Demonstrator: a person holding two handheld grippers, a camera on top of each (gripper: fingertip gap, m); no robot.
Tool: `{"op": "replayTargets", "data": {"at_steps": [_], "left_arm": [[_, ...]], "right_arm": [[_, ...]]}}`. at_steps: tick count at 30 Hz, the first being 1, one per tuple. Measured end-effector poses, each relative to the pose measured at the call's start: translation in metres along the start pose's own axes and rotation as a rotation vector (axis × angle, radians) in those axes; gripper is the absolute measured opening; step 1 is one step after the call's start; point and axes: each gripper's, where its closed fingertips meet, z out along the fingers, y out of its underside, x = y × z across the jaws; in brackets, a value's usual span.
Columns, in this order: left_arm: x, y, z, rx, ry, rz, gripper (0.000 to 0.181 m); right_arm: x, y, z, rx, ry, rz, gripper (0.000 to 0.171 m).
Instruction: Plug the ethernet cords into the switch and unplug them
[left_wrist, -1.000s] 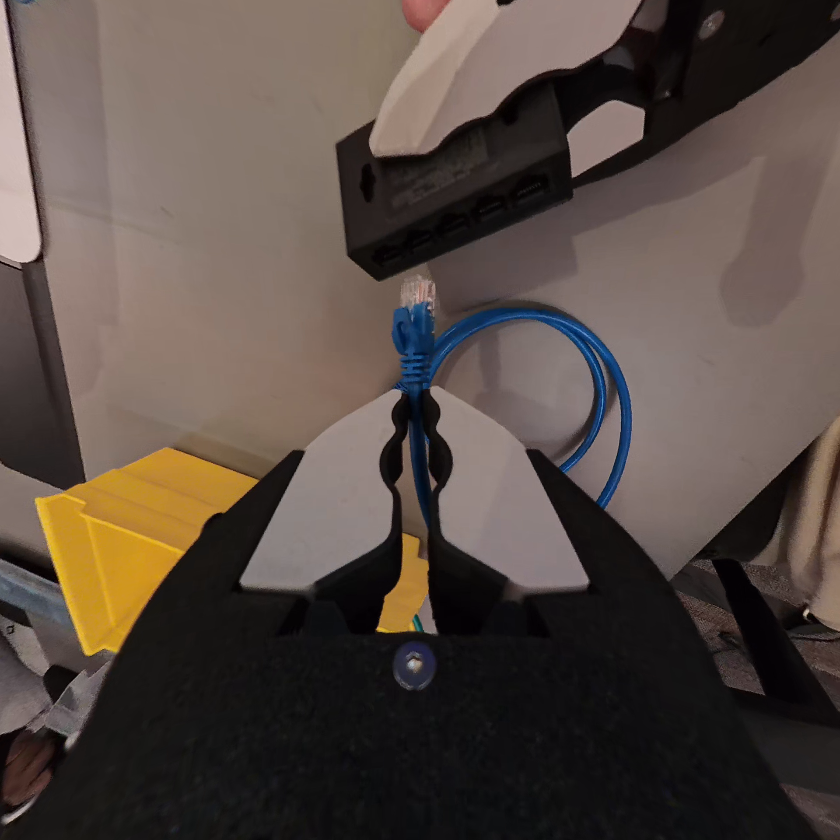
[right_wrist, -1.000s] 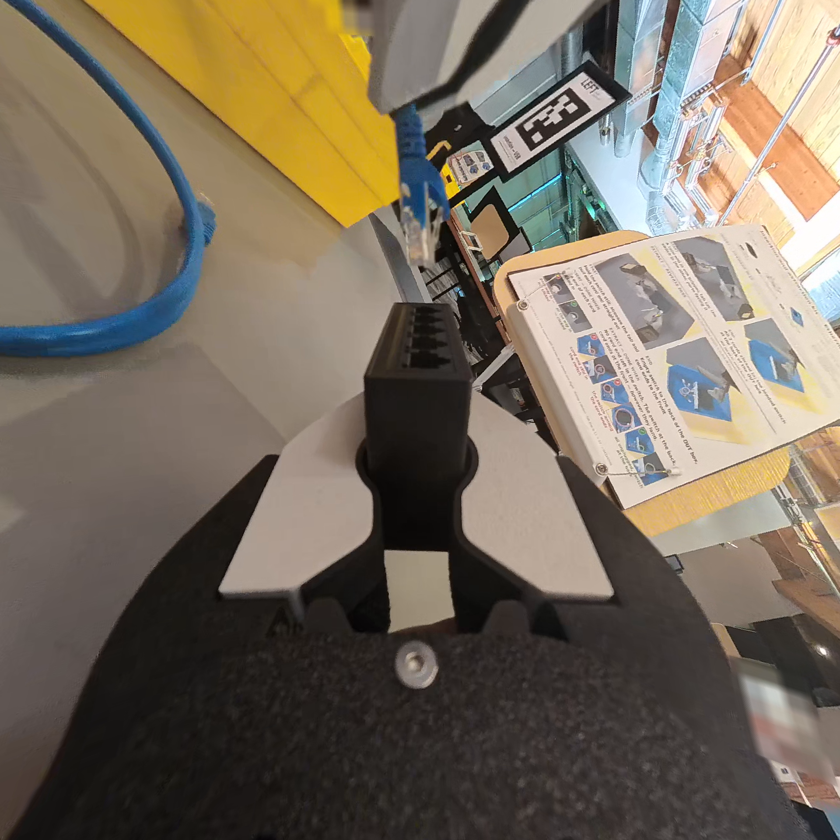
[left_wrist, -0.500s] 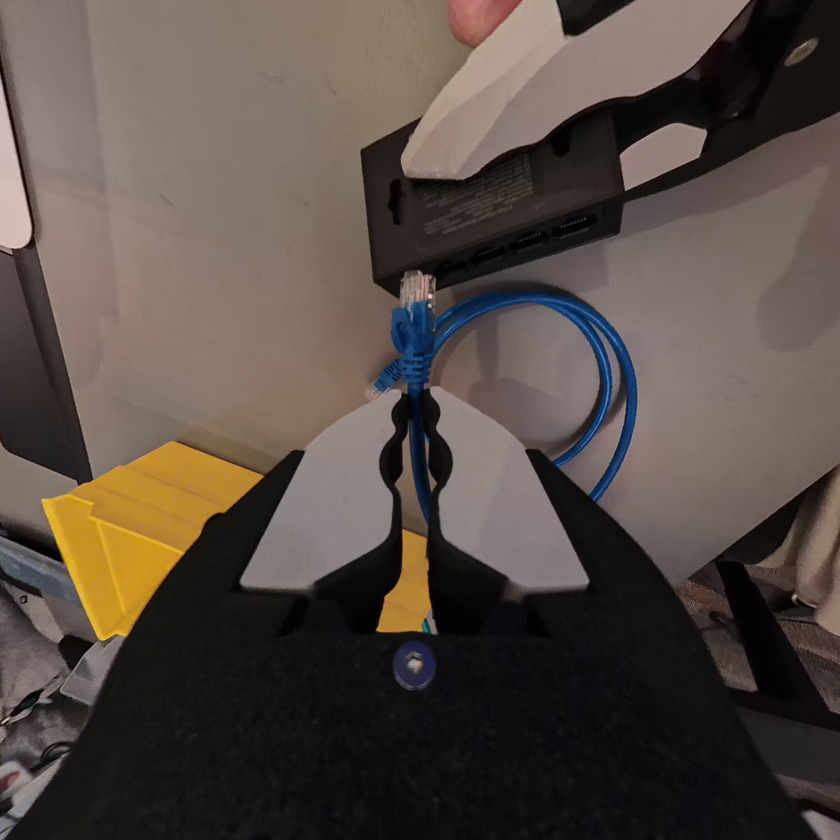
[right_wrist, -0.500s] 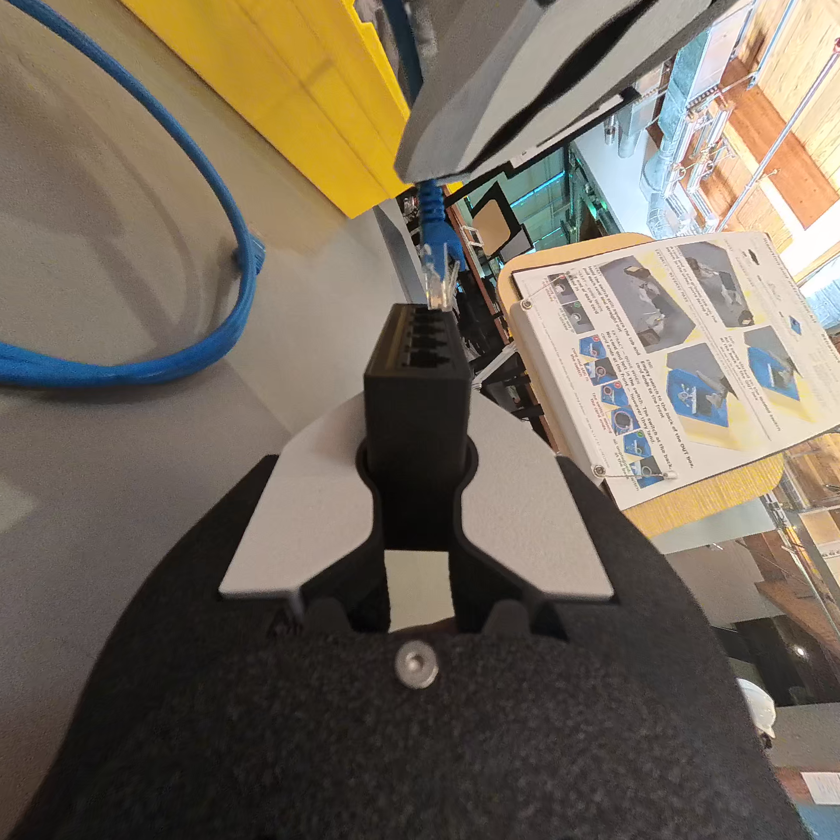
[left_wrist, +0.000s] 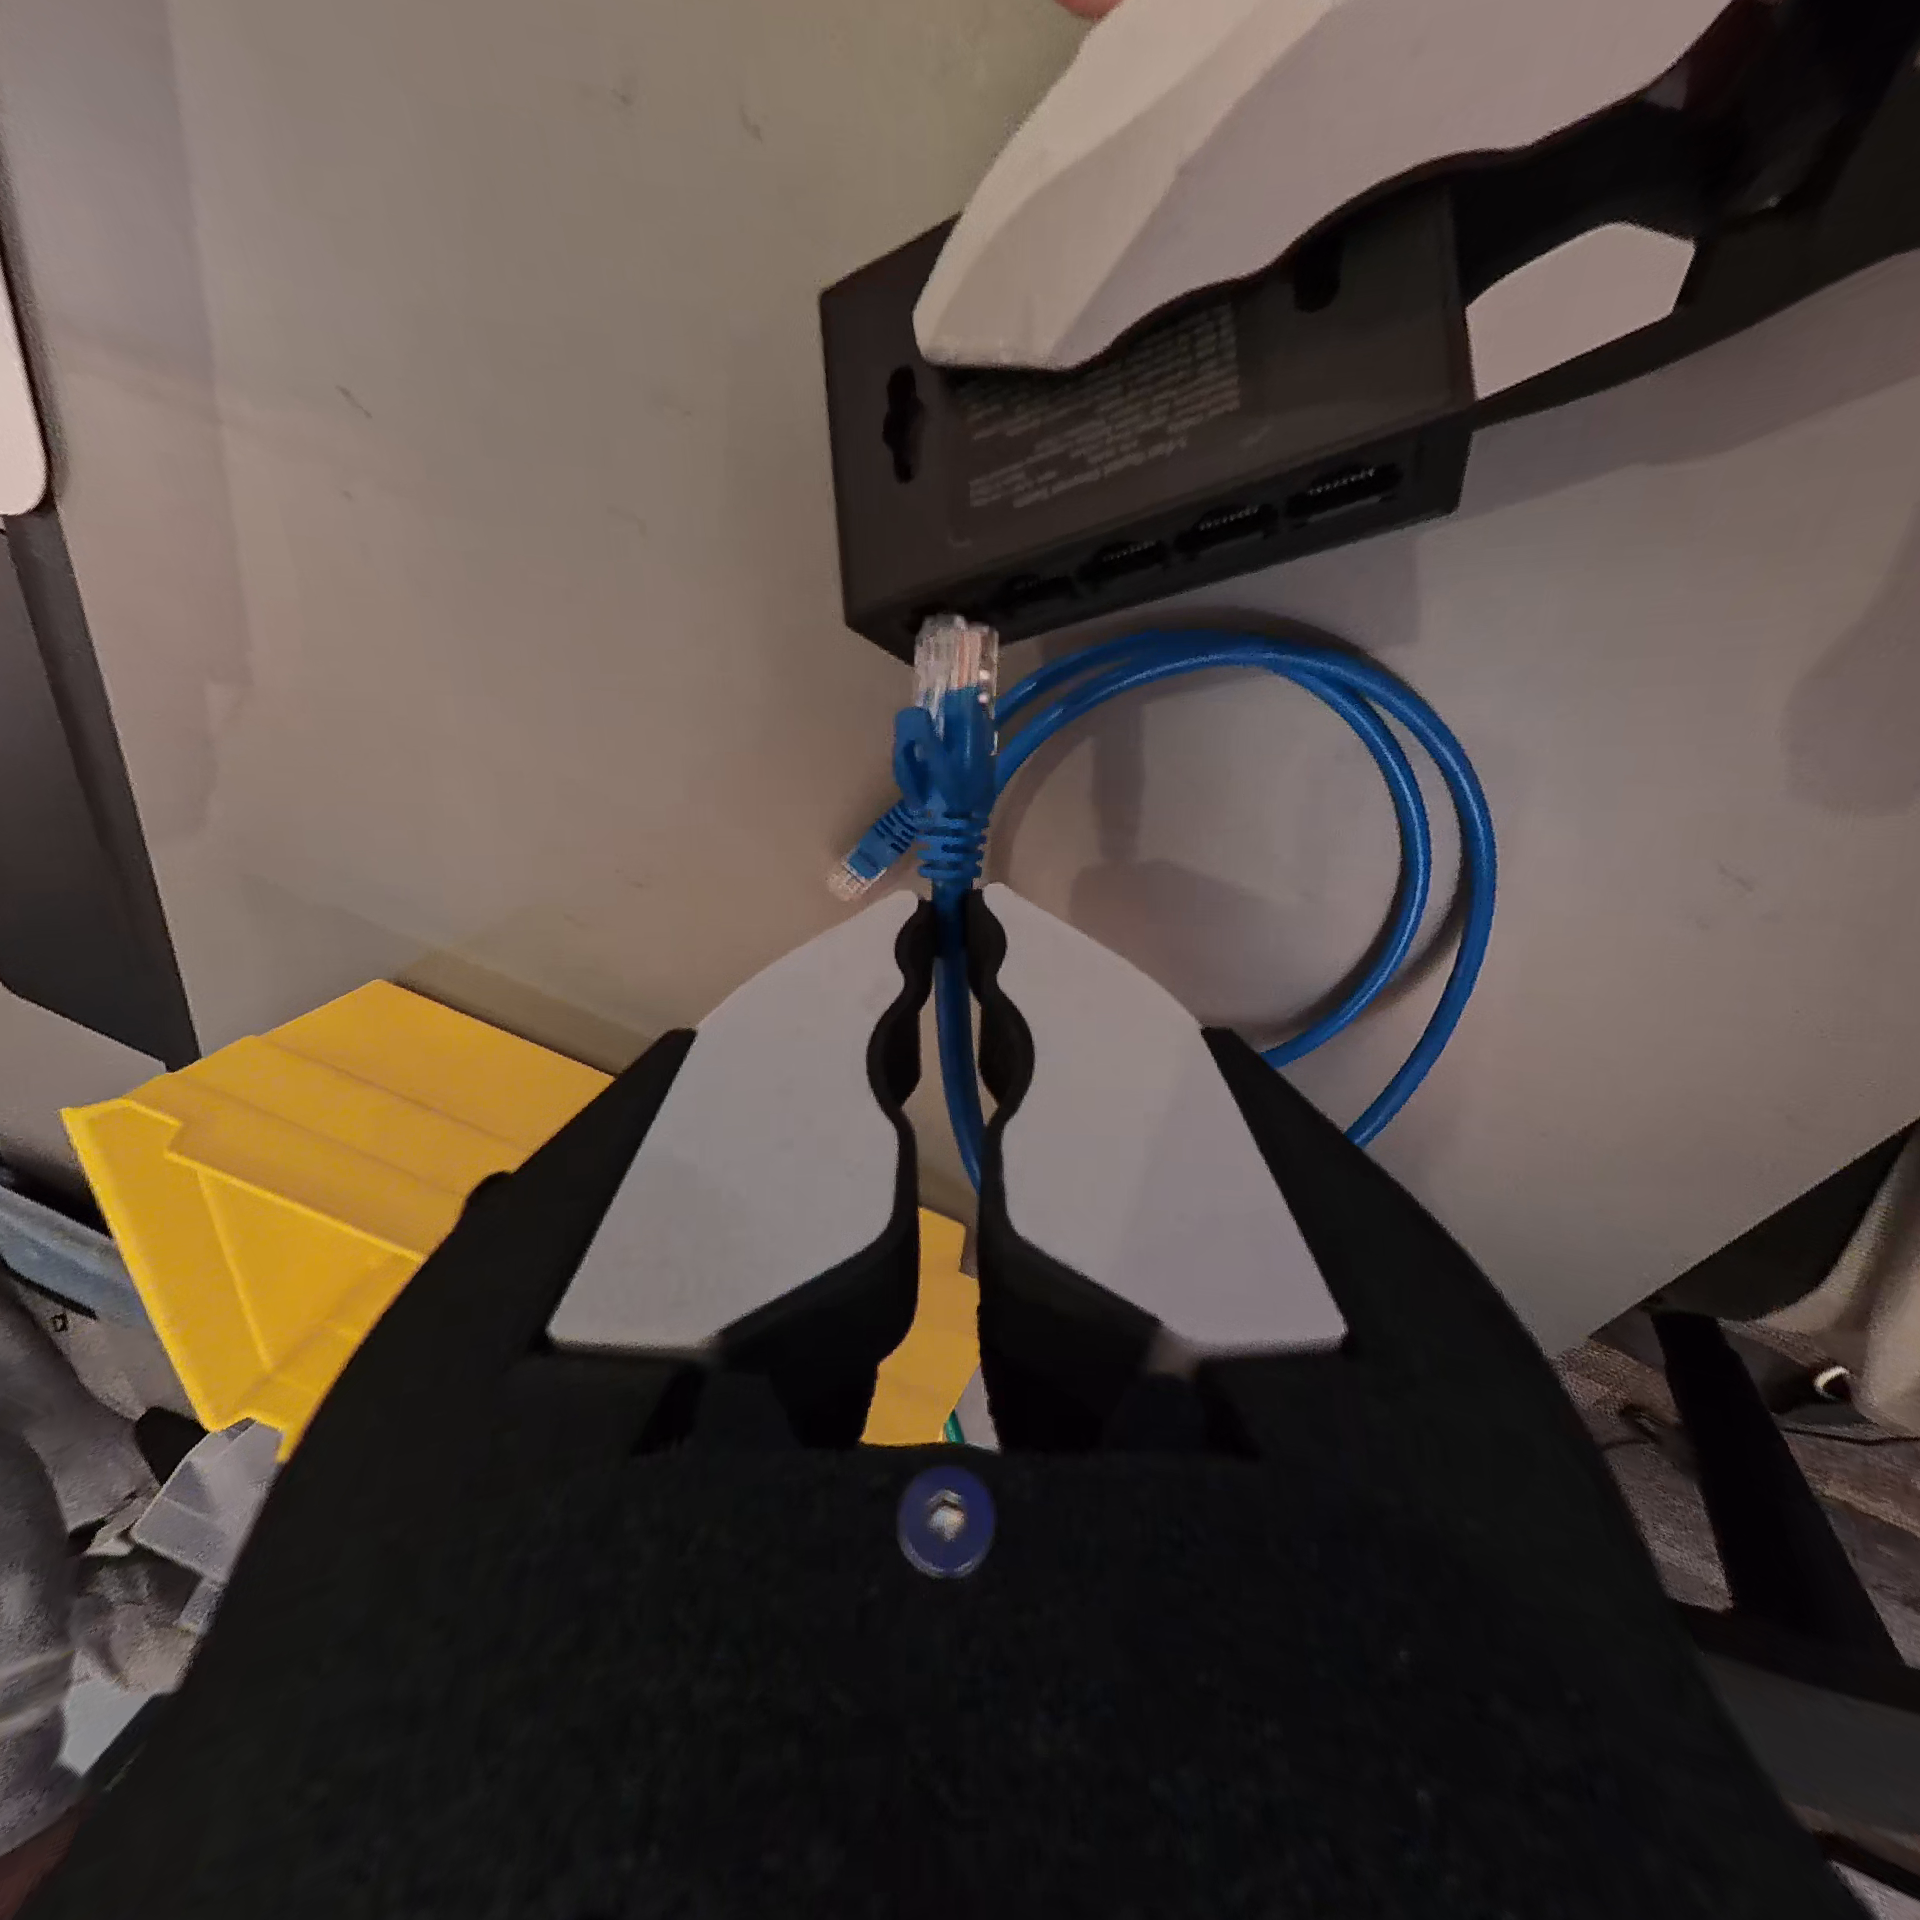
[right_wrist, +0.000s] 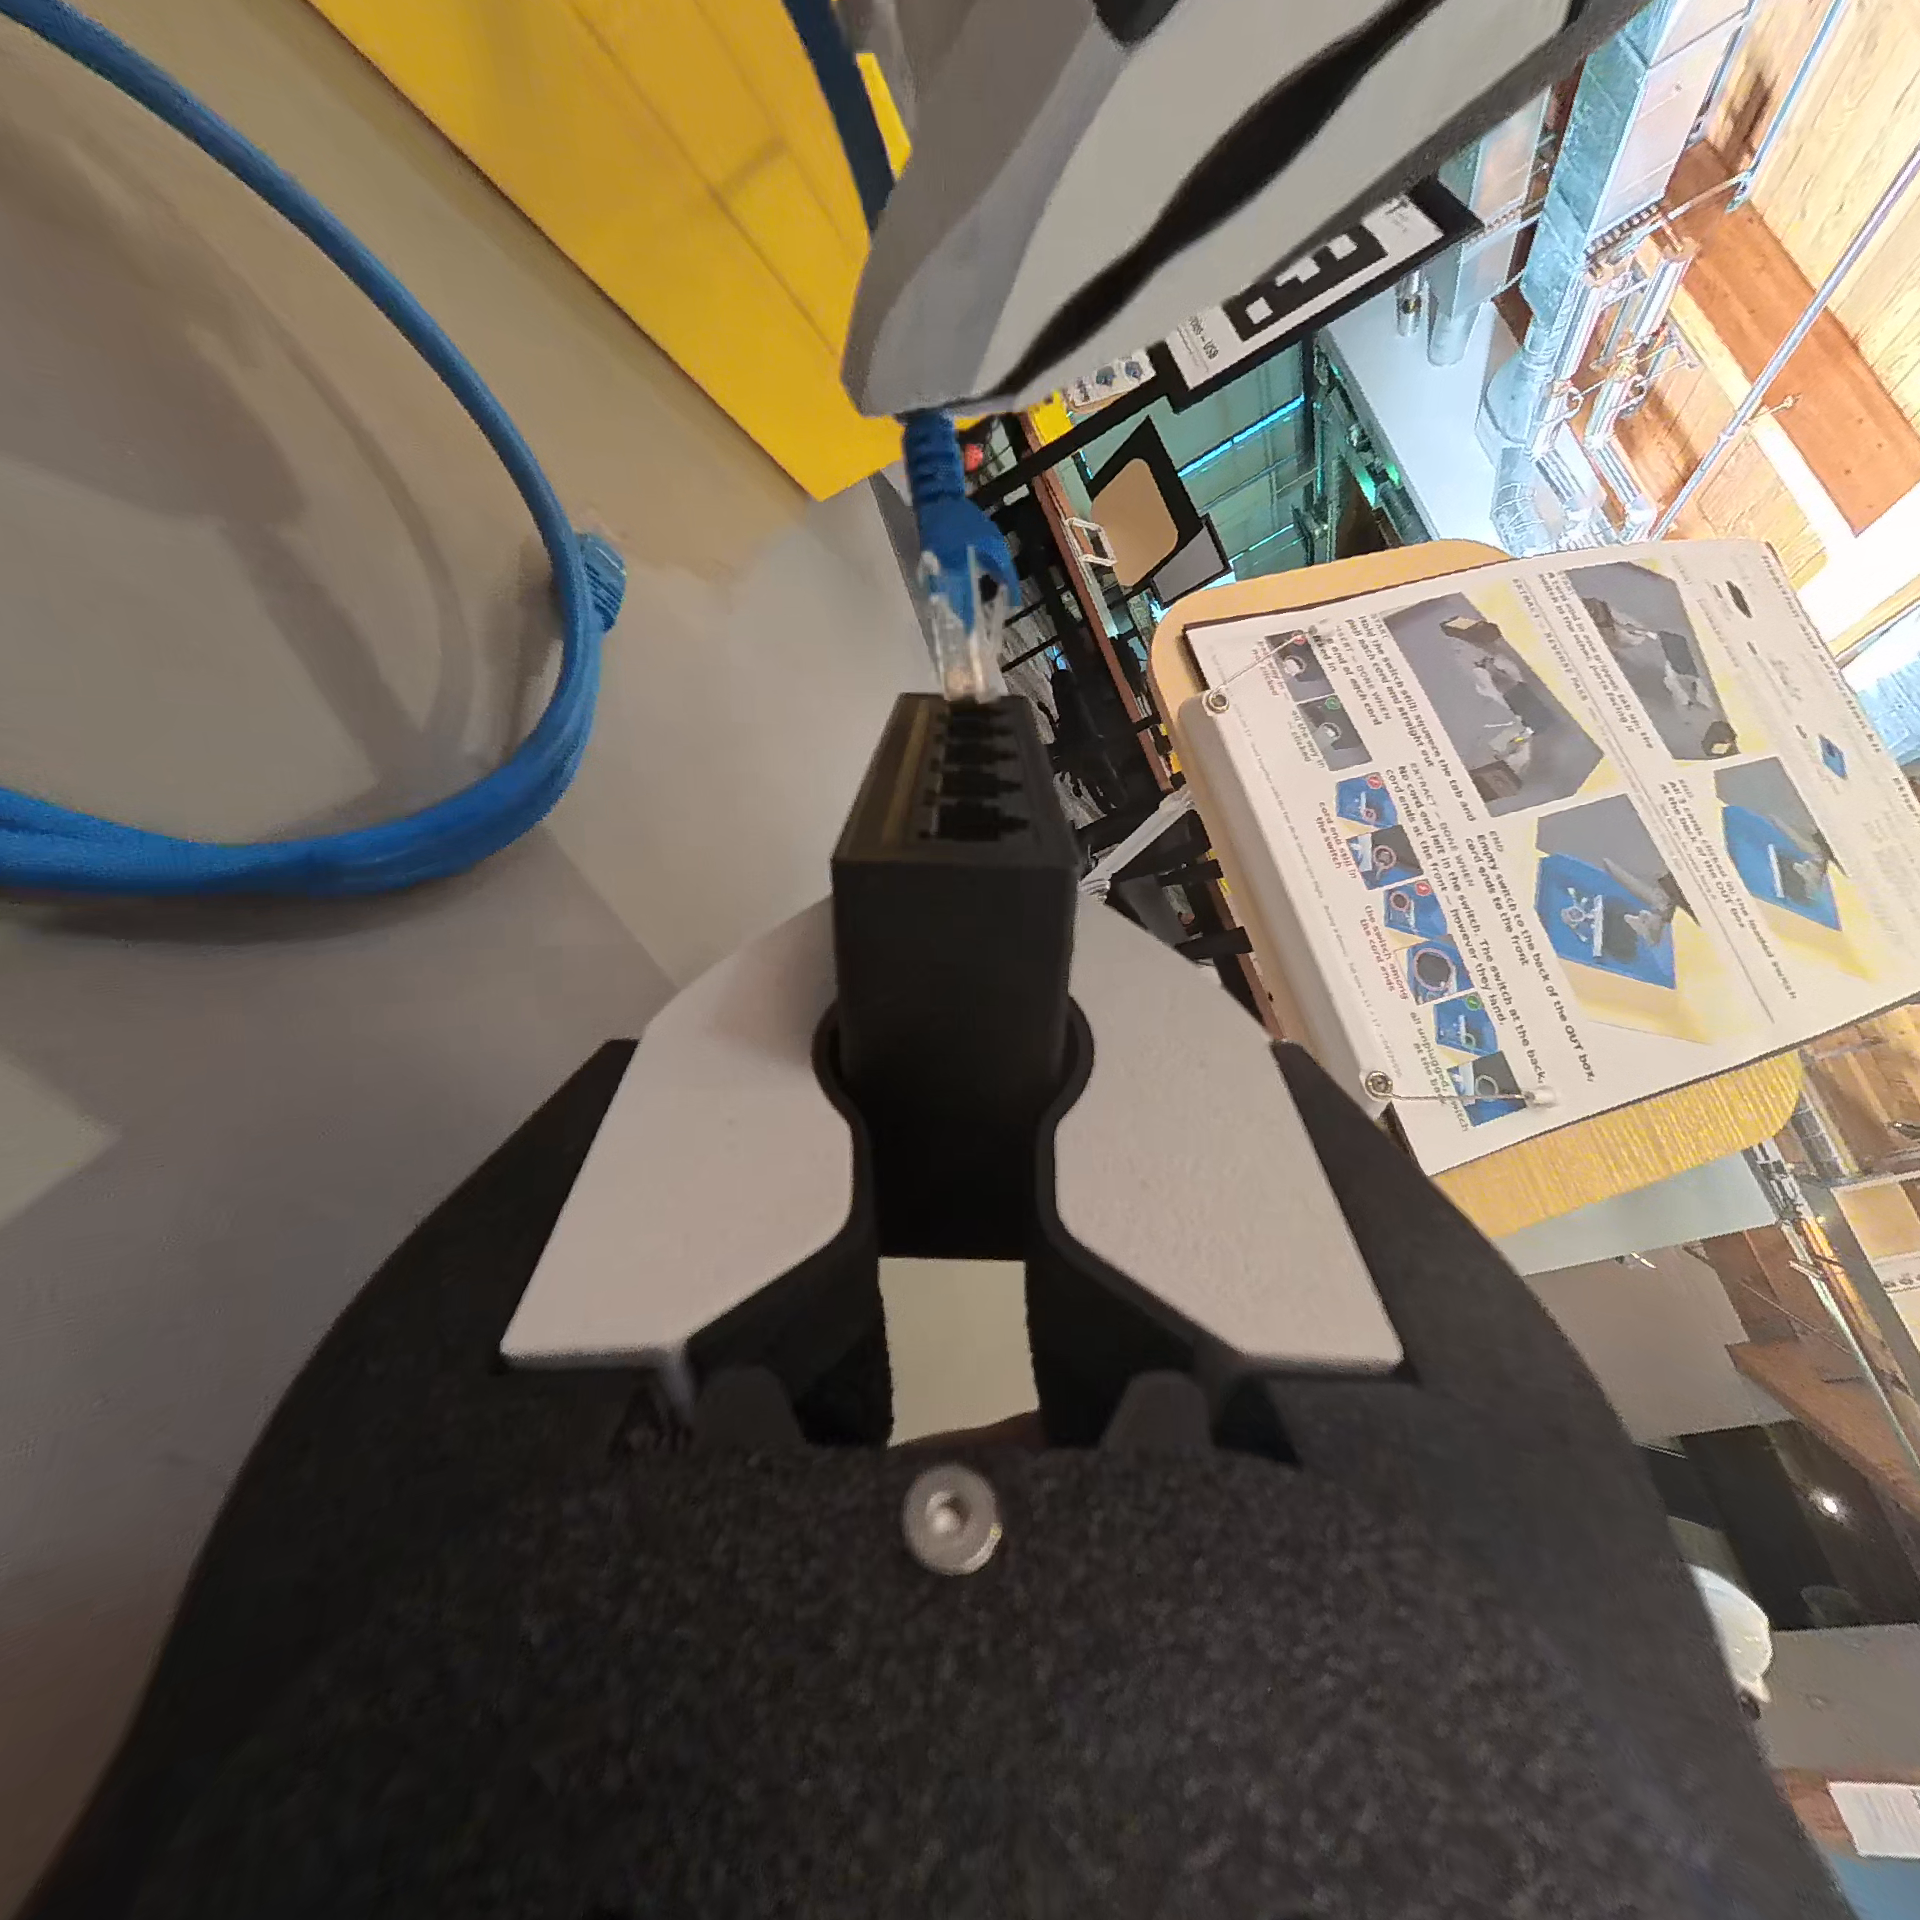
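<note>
- Since a second ago we have brought plug and switch together: the gap seen then has closed, and the clear plug (left_wrist: 954, 665) now touches the end port at the switch's left edge.
- At far left, a yellow bin (left_wrist: 312, 1174) sits at the grey table's (left_wrist: 468, 468) edge, near our left gripper (left_wrist: 948, 904).
- Our left gripper's jaws are pinched narrow on the blue ethernet cord (left_wrist: 956, 821) just behind its boot.
- The cord's slack loops on the table to the right, with bare table around it.
- Our right gripper (right_wrist: 951, 997) clamps the black switch (right_wrist: 951, 831) by its body, ports facing the plug.
- An instruction sheet (right_wrist: 1558, 831) stands off right, well apart.
</note>
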Motion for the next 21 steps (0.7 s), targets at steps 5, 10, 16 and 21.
{"op": "replayTargets", "data": {"at_steps": [5, 10, 16, 21], "left_arm": [[0.0, -0.001, 0.002, -0.009, 0.006, -0.008, 0.005], [0.001, -0.001, 0.006, -0.033, -0.008, -0.011, 0.005], [0.004, -0.012, 0.004, 0.043, 0.043, -0.073, 0.005], [-0.002, -0.022, 0.002, 0.174, 0.072, -0.102, 0.005]], "right_arm": [[-0.002, 0.0, 0.0, -0.007, 0.004, -0.028, 0.03], [-0.005, 0.002, 0.001, -0.024, -0.002, -0.051, 0.03], [-0.01, 0.005, 0.002, -0.05, -0.026, -0.061, 0.031], [0.001, 0.004, -0.002, -0.022, -0.016, 0.047, 0.03]]}}
